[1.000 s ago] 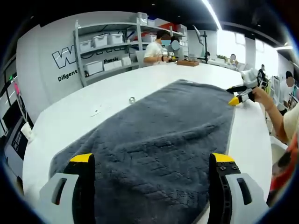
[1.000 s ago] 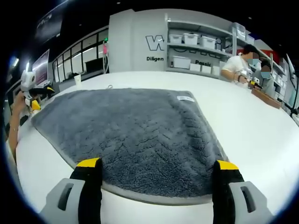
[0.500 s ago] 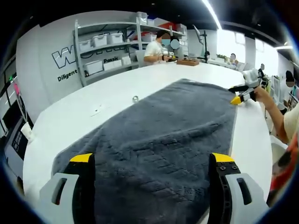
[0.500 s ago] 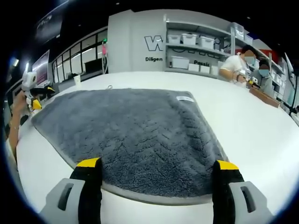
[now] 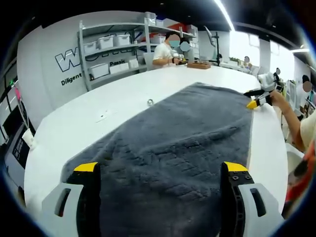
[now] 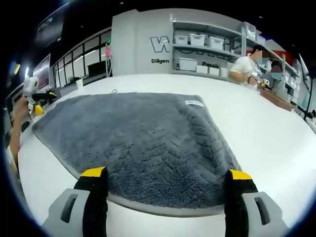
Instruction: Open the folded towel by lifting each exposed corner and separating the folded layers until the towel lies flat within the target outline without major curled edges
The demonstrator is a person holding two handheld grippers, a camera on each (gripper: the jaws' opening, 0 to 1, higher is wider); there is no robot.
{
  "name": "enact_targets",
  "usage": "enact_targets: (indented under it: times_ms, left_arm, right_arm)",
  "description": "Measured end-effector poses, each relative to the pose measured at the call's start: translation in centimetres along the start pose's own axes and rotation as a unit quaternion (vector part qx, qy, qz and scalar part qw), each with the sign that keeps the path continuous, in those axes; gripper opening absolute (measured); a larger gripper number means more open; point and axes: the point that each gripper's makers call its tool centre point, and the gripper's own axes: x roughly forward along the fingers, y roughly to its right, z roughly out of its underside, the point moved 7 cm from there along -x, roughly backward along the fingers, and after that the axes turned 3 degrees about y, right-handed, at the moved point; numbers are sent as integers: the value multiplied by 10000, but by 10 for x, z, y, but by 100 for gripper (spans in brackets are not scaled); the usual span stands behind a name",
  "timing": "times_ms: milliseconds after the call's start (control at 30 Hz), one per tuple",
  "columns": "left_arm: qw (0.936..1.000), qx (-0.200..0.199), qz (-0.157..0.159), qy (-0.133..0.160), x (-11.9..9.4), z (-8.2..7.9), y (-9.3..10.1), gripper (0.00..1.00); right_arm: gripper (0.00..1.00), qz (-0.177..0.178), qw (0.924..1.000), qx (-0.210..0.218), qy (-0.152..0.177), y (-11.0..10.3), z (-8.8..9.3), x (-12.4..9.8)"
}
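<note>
Grey towel point(image 6: 143, 143) spread across white worktop point(image 6: 266, 138), filling frame centre; mostly opened. Step: final flattening. Next likely smoothing edges, checking corners. Left gripper point(image 5: 160, 170) low over towel, fingers apart, empty. Right gripper point(image 6: 163, 177) at near edge, lower frame, fingers apart, empty.

white table point(image 6: 276, 133) | shelving with bins point(image 5: 111, 47) | seated people point(image 5: 165, 49) | wall lettering point(image 6: 160, 45)

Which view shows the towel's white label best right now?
The right gripper view: the label lies face up near the far right corner of the towel, unobstructed. In the left gripper view I cannot make the label out on the towel.
</note>
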Motion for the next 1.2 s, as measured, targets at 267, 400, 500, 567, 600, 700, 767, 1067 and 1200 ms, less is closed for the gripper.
enact_targets:
  times_ms: [267, 400, 500, 567, 600, 700, 767, 1067, 1200]
  left_arm:
    - [10000, -12, -5, -11, 0, 0, 0, 99]
    - [10000, -21, -2, -16, 1, 0, -1, 99]
    - [10000, -21, -2, -18, 1, 0, -2, 99]
    - [10000, -18, 5, -18, 1, 0, -1, 99]
    - [10000, -20, 4, -21, 1, 0, -1, 99]
    - [10000, -23, -11, -35, 1, 0, -2, 99]
    - [10000, -27, -17, -44, 2, 0, -3, 99]
    - [10000, -32, 2, -84, 5, 1, -3, 99]
    - [9998, -40, 14, -171, 8, 4, -4, 98]
  right_arm:
    - [99, 110, 9999, 60, -95, 18, 4, -8]
    - [99, 133, 9997, 76, -182, 21, 3, -10]
    - [99, 124, 9987, 74, -487, 19, 1, -12]
    - [99, 197, 9978, -46, -627, 20, -4, -14]
    - [99, 297, 9974, -143, -643, 21, -10, -16]
    - [99, 474, 9971, -258, -542, 20, -26, -20]
    - [99, 473, 9980, -226, -365, 18, -40, -20]
    - [99, 157, 9985, -506, 155, -16, -102, 9]
    - [99, -192, 9973, -691, 187, -39, -115, 35]
